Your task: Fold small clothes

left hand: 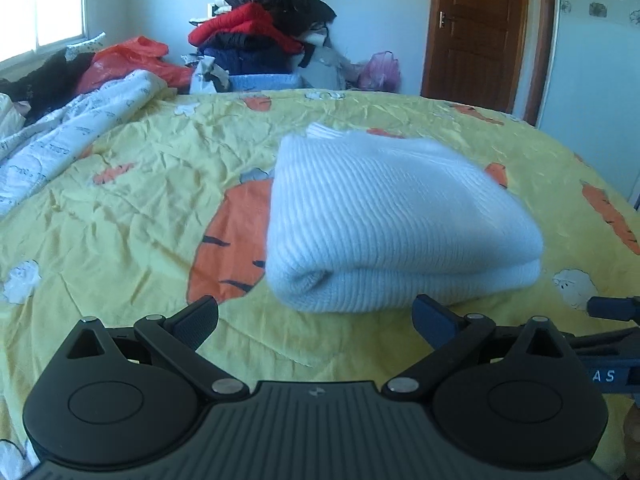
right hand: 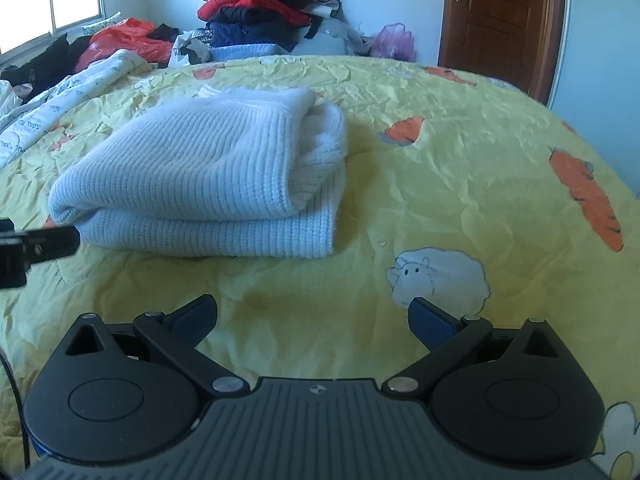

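Observation:
A pale blue ribbed knit garment [left hand: 392,220] lies folded in a thick bundle on the yellow carrot-print bedspread [left hand: 140,184]. My left gripper [left hand: 316,320] stands open just in front of its near fold, with nothing between the fingers. In the right wrist view the same folded garment [right hand: 208,172] lies ahead and to the left. My right gripper [right hand: 312,320] is open over bare bedspread [right hand: 460,152], apart from the garment. The left gripper's finger [right hand: 48,242] shows at the left edge there, and the right gripper's finger [left hand: 616,308] shows at the far right of the left wrist view.
A white printed quilt [left hand: 60,140] is bunched on the bed's left side. Behind the bed rises a pile of red, black and navy clothes [left hand: 260,28], beside orange [left hand: 132,60] and pink plastic bags [left hand: 380,68]. A brown door [left hand: 480,28] stands at the back right.

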### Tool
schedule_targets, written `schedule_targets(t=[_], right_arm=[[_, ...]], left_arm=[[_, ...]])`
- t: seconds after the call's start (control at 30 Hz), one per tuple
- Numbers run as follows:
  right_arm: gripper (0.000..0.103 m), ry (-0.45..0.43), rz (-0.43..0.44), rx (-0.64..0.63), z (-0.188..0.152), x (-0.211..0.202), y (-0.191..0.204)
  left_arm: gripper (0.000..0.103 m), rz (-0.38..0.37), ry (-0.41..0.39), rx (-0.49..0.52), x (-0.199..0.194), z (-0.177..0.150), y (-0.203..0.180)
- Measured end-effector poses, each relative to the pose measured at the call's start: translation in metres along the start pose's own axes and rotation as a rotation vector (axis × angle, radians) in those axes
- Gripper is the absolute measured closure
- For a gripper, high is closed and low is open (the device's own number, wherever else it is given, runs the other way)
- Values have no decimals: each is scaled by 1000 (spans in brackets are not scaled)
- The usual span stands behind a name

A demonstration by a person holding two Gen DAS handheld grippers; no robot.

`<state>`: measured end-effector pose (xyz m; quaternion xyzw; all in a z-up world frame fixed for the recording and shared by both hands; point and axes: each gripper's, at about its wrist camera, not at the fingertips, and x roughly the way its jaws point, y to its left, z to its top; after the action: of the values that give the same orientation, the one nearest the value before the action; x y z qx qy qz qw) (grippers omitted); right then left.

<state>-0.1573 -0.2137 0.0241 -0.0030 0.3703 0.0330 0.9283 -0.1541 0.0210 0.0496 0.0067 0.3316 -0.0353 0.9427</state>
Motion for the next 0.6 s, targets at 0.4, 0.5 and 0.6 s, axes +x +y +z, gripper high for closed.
schedule_targets(t=[0.4, 0.5, 0.6], right_arm=[[0, -5, -2, -14, 3, -2, 2], [0, -7, -4, -22, 3, -2, 4], [0, -9, -5, -27, 3, -2, 5]], left_arm=[[0, 4, 12, -28, 0, 2, 8], [0, -5, 19, -40, 0, 3, 10], [0, -9, 20, -44, 0, 3, 11]])
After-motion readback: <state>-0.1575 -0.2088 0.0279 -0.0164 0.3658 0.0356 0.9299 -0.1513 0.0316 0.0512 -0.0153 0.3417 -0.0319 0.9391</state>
